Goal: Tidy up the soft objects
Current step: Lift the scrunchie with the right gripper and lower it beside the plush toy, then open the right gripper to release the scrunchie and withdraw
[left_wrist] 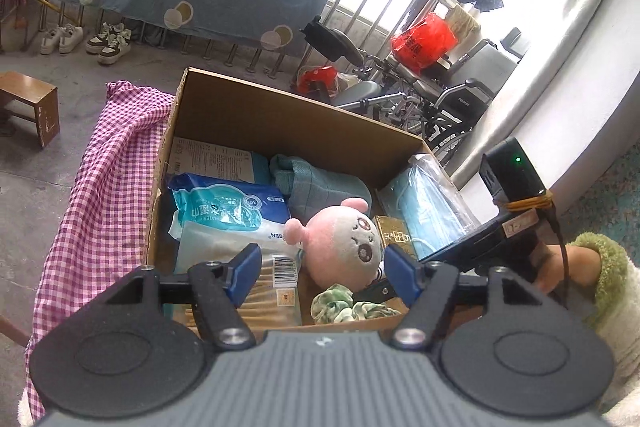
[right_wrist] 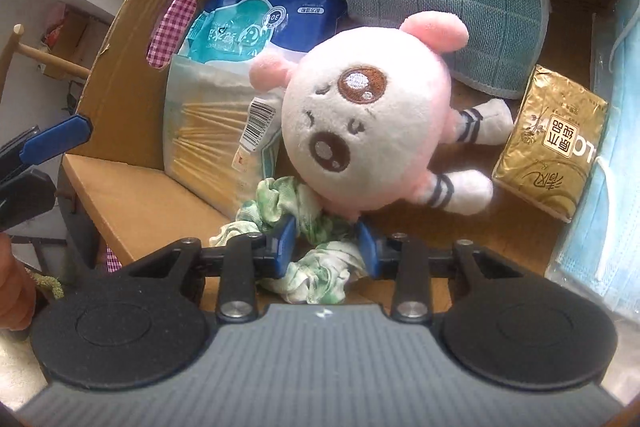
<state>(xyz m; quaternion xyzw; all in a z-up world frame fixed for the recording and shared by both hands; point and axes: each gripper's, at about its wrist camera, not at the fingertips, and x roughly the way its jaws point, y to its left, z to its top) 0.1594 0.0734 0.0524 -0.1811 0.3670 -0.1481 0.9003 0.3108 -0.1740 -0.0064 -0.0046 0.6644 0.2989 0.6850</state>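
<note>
Right gripper (right_wrist: 326,247): blue pads are set either side of the green-and-white scrunchie (right_wrist: 308,259), low in the cardboard box (right_wrist: 132,39); whether the fabric is pinched or only straddled cannot be told.
Left gripper (left_wrist: 322,269): jaws stand wide with nothing between them, held above the box's near wall.
Scrunchie position: on the box floor at the near wall, touching the underside of the pink plush toy (right_wrist: 368,123).
Plush toy: lies face-up mid-box, arms splayed toward the gold tissue packet (right_wrist: 550,143).
Wet-wipes pack (right_wrist: 260,23): against the box's left wall, overlapping a clear pack of cotton swabs (right_wrist: 208,143).
Teal cloth (right_wrist: 444,11): folded at the box's far wall.
Face masks (right_wrist: 612,167): bagged stack along the box's right wall.
Outside the box: pink gingham cloth (left_wrist: 100,179) is draped just beside the left wall; no other loose soft item is seen near it.
Progress, judged: most soft items are already boxed; the scrunchie is being placed or adjusted.
Remaining, judged: release of the scrunchie; possibly the gingham cloth.
</note>
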